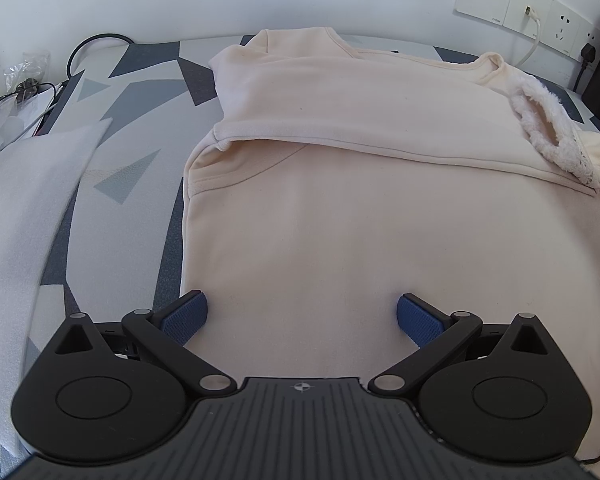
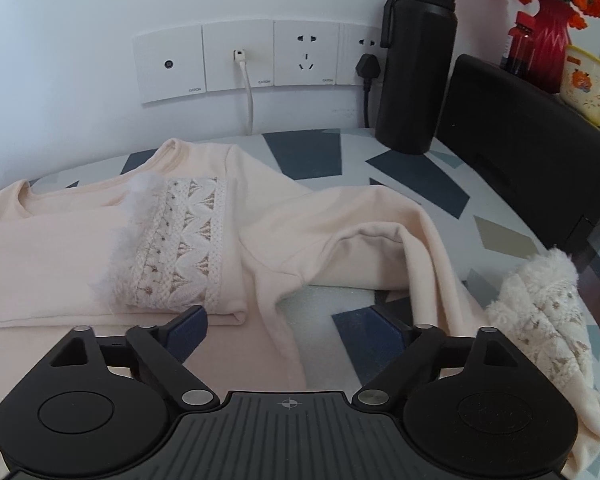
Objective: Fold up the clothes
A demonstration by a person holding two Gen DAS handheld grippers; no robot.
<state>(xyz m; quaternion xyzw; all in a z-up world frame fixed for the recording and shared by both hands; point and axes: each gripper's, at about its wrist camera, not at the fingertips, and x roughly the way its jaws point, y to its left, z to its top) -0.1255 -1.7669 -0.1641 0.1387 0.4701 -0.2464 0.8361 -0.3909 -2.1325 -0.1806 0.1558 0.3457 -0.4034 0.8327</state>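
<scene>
We hold the left gripper (image 1: 302, 318) wide apart over the cream sweater (image 1: 340, 208) body; the right gripper (image 2: 290, 330) (also spread) straddles its side edge.

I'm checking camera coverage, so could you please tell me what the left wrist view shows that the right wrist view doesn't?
Only the left wrist view shows the white cloth, the cables beside it and the sweater's left shoulder.

Only the right shows the black bottle, red vase, mug and loose sleeve.

Both share the sweater, its folded sleeve's lace cuff, the wall sockets and patterned cover.
</scene>
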